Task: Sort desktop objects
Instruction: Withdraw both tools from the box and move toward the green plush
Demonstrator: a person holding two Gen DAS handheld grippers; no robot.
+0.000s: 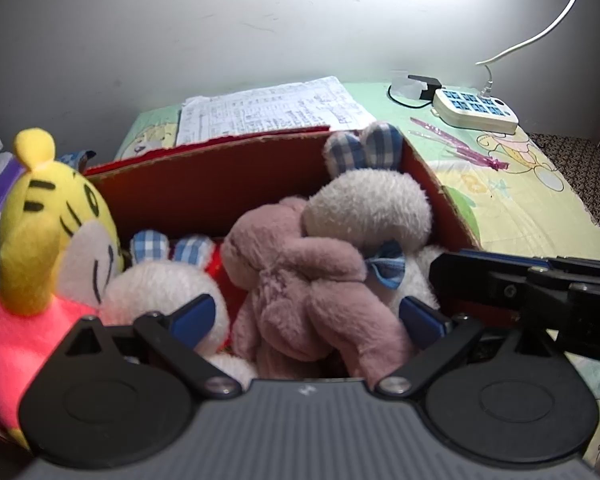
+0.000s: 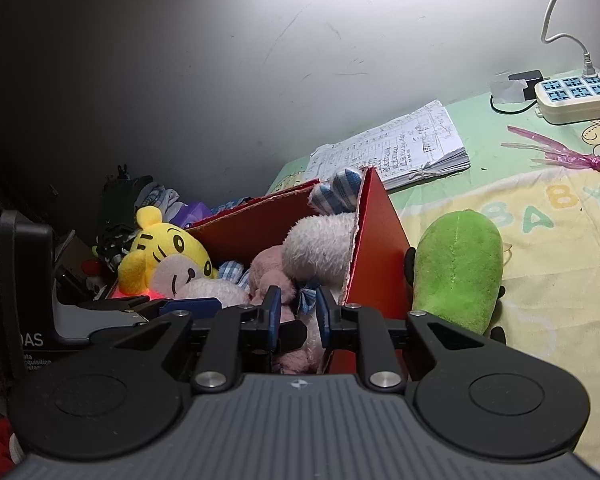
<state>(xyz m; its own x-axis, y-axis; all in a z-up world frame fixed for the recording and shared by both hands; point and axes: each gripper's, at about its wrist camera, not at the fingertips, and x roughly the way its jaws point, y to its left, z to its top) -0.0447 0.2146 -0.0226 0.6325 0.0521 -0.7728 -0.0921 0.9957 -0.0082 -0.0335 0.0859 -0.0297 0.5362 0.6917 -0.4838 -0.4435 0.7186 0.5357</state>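
While the left gripper [image 1: 306, 316] gaped over the pink plush [image 1: 300, 280], the narrower, empty right gripper [image 2: 298, 312] sat nearer the green plush [image 2: 458, 268], just right of the box [image 2: 380, 248].

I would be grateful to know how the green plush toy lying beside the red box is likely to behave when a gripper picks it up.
The green plush toy looks soft and stuffed, so it will probably squash under the fingers and sag a little. Its fuzzy surface should resist slipping. It seems light for its bulk, and lying flat on the printed cloth it is unlikely to roll.
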